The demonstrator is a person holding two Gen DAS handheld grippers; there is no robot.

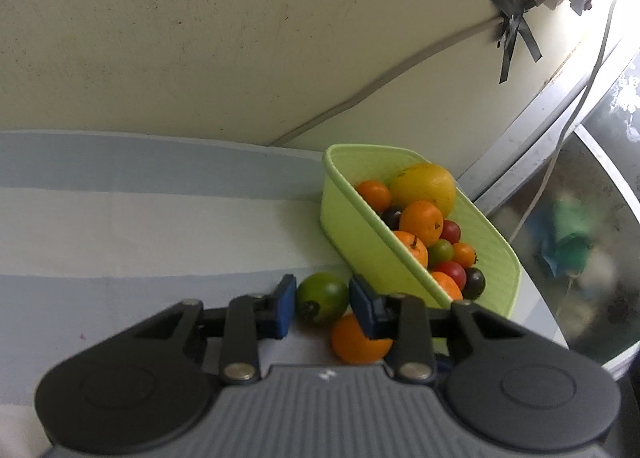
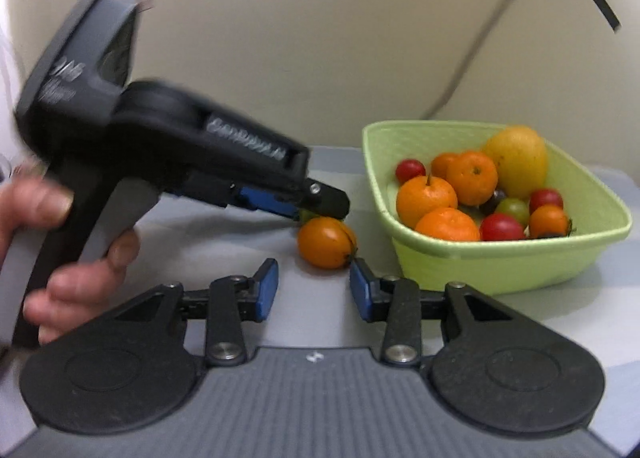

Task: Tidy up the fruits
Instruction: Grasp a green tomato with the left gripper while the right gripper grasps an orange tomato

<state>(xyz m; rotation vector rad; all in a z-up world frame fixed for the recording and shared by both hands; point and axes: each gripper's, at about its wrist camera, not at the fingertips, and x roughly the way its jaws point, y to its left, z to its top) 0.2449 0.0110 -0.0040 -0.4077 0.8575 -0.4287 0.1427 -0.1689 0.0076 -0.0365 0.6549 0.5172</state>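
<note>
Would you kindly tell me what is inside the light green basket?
The light green basket holds a large yellow fruit, several oranges, red cherry tomatoes, a green one and dark fruits. Anything beneath the pile is covered.

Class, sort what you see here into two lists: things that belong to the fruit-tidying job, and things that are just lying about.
Belongs to the job:
green fruit
loose orange
green basket of fruit
left hand-held gripper
right hand-held gripper

Just lying about:
wall cable
black tape
striped cloth
</note>
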